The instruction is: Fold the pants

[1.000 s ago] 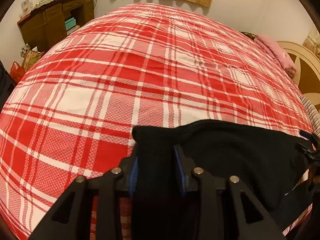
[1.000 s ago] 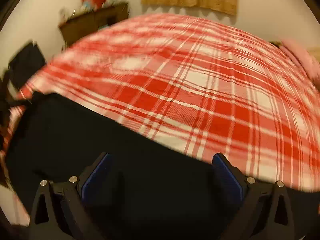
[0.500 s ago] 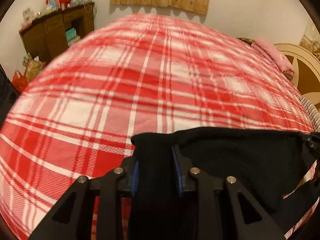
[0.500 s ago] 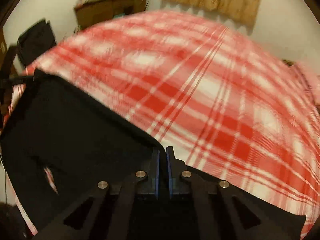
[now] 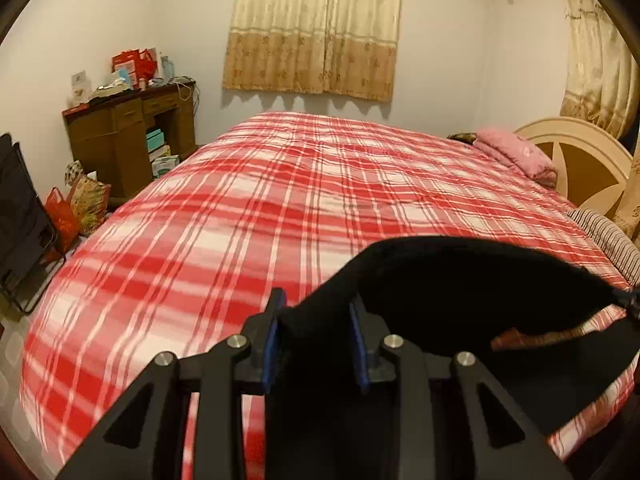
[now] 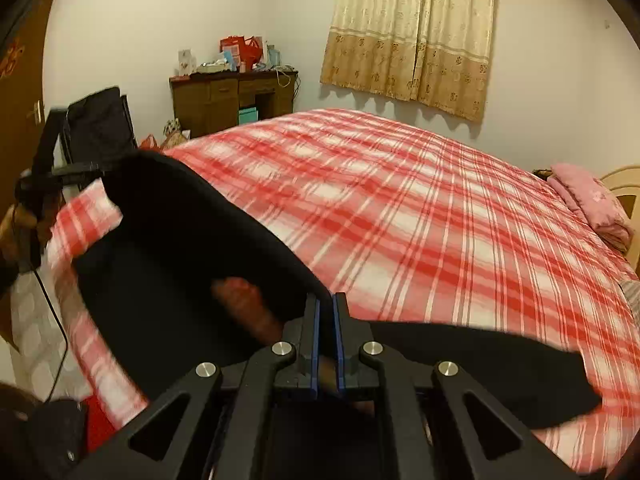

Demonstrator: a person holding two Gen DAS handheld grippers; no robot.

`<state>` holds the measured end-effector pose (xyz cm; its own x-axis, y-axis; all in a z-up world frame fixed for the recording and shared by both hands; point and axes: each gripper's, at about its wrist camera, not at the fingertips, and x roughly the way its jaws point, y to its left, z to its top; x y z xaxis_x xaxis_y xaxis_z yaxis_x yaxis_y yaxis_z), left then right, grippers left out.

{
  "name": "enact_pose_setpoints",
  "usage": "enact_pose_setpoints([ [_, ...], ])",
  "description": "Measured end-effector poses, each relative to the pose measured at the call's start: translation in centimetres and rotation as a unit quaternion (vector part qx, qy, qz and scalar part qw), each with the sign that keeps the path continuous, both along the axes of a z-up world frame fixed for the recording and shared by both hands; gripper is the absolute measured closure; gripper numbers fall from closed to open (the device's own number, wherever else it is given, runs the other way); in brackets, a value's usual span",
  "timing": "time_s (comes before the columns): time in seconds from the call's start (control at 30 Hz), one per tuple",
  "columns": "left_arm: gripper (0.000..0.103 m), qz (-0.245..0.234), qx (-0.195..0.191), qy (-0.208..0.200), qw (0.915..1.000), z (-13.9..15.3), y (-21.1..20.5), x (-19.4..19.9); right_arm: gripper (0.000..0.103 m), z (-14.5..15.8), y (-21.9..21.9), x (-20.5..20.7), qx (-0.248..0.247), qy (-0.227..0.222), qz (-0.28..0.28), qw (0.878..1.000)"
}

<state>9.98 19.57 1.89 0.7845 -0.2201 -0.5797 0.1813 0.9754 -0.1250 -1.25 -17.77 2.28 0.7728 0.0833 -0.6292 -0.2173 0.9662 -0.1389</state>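
Both tongs have lifted w/ the black pants (image 5: 460,280); more wall & curtain (image 5: 316,28) show than before. Right tongs (image 6: 327,320), wide earlier, are clamped on the pants' edge. Left tongs (image 5: 316,340) pinch a thick bunch of cloth. Pants hang over the bed (image 5: 280,200)'s near edge. Pink pillow (image 5: 516,152) at far right corner; dresser (image 5: 128,136) stands beyond left edge.

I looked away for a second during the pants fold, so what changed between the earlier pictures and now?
The right gripper, open over the black pants a second ago, has clamped shut on their edge. Both grippers have lifted the pants off the plaid bedspread, so more of the room shows. The left gripper stays clamped on a thick bunch of fabric. The bed itself is unchanged.
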Motion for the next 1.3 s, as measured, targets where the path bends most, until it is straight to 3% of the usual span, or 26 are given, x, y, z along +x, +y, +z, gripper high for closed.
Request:
enact_pose_setpoints([
  [0.27,0.062,0.025,0.037,0.013,0.9989,-3.9,0.8,-6.0,0.097,-5.9,1.5,-5.4,0.009,0.049,-0.008,0.999],
  [0.43,0.058,0.030,0.032,0.052,0.9977,-6.8,1.9,-7.2,0.097,-8.9,1.8,-6.1,0.022,0.089,-0.007,0.996],
  [0.6,0.055,0.070,0.004,0.070,0.9950,-8.1,4.5,-8.5,0.097,-10.8,2.5,-7.0,0.005,0.110,-0.004,0.994],
  [0.77,0.054,0.100,0.025,0.061,0.9928,-6.5,5.9,-9.4,0.097,-8.1,2.1,-6.7,0.034,0.072,-0.004,0.997],
  [0.83,0.054,0.097,0.011,0.052,0.9938,-5.5,5.8,-9.5,0.097,-6.5,1.7,-6.0,0.060,0.052,-0.006,0.997],
  [0.9,0.045,0.080,0.004,0.028,0.9964,-3.8,4.3,-9.1,0.097,-5.5,1.3,-5.2,0.084,0.040,-0.012,0.996],
  [0.97,0.030,0.066,0.027,0.000,0.9975,-2.6,2.1,-8.4,0.097,-4.9,1.1,-3.9,0.102,0.036,-0.020,0.994],
  [1.1,0.028,0.046,0.058,-0.019,0.9971,-1.7,-1.9,-6.1,0.097,-4.5,1.1,-1.5,0.177,0.042,-0.021,0.983],
  [1.2,0.028,0.049,0.053,-0.008,0.9973,-2.5,-4.4,-4.1,0.096,-4.4,1.6,0.7,0.225,0.050,-0.014,0.973],
  [1.27,0.028,0.042,0.032,0.018,0.9985,-3.8,-5.2,-3.8,0.090,-4.6,2.0,2.3,0.252,0.063,-0.003,0.966],
  [1.3,0.028,0.035,0.025,0.034,0.9985,-4.7,-5.7,-4.0,0.066,-4.7,2.2,2.8,0.257,0.069,0.000,0.964],
])
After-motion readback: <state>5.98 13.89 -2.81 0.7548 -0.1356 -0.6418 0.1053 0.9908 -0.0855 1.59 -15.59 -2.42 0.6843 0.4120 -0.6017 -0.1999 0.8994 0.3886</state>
